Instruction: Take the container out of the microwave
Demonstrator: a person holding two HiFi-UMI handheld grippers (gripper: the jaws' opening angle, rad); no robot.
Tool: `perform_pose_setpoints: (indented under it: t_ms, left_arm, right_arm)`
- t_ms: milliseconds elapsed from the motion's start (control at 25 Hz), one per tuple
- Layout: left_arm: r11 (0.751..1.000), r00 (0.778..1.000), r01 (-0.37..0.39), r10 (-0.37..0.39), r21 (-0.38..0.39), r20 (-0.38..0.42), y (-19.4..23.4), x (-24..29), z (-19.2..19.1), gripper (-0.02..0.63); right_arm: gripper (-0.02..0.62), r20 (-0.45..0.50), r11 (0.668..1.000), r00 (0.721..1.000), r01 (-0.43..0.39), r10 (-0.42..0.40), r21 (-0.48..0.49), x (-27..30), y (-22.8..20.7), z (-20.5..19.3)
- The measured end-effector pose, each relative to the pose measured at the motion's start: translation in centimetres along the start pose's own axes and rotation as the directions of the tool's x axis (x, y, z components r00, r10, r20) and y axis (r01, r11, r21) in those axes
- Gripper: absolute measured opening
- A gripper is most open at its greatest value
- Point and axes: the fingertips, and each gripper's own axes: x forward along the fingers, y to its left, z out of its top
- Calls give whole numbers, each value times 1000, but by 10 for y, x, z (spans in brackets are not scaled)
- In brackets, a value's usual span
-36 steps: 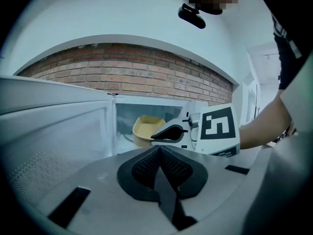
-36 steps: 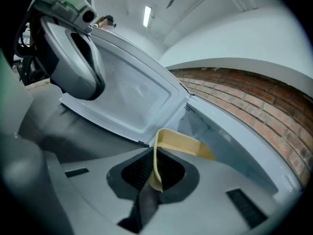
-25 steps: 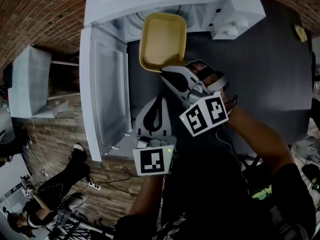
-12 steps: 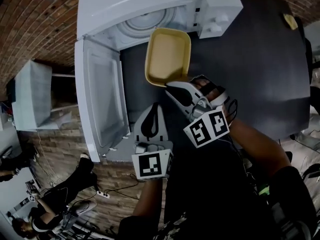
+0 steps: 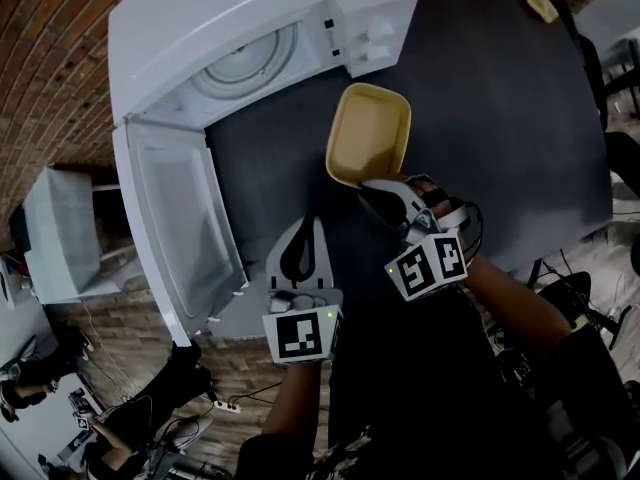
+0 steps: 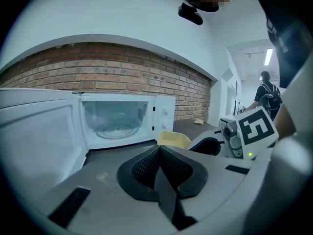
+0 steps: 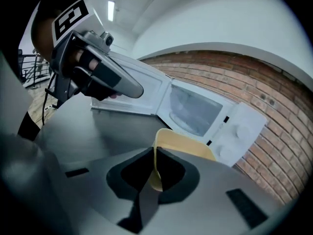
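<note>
The yellow container (image 5: 368, 133) hangs over the dark table (image 5: 500, 118), in front of the white microwave (image 5: 250, 28) and outside its cavity. My right gripper (image 5: 374, 185) is shut on the container's near rim; in the right gripper view the thin rim (image 7: 155, 166) sits pinched between the pads. The microwave's door (image 5: 175, 228) stands open to the left, and the glass turntable (image 5: 245, 63) is bare. My left gripper (image 5: 316, 224) hovers beside the right one, shut and holding nothing. The left gripper view shows the container (image 6: 173, 139) ahead to the right.
A small yellow object (image 5: 541, 6) lies at the table's far right. The open door juts out along the table's left edge. A white cabinet (image 5: 55, 233) stands on the floor at left, and a person (image 5: 140, 438) sits low down beyond the table's edge.
The container has come away from the microwave's mouth, out over the dark table to the right, carried by my right gripper. My left gripper has drifted along beside it, still shut.
</note>
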Motion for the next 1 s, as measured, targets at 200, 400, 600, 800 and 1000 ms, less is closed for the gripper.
perform_pose_setpoints:
  t_ms: [200,400,600,800,1000]
  left_arm:
    - [1000,1000,4,-4,3,-29,-6,0,-8,8]
    - [1000,999,9,-9,-1,-49,-10,-3,-13,8]
    - [1000,998,28,-27,11,-61,-16,-1,-23,8]
    - [998,996,60,-60,6,-69,-27,9,-22,8]
    - [997,995,77,-76,11,-69,-33,15,-18,8]
  right_arm:
    - [77,-95,996,995,39,-31,81,-13,1,-39]
    - [77,-223,982,968,147,-119,115,-38,-10,-90]
    - [77,-346,938,910,302,-230,172,-73,-35,-141]
    - [77,-403,920,881,345,-250,185,-87,-39,-167]
    - [77,-392,908,884,359,-256,215,-87,-37,-170]
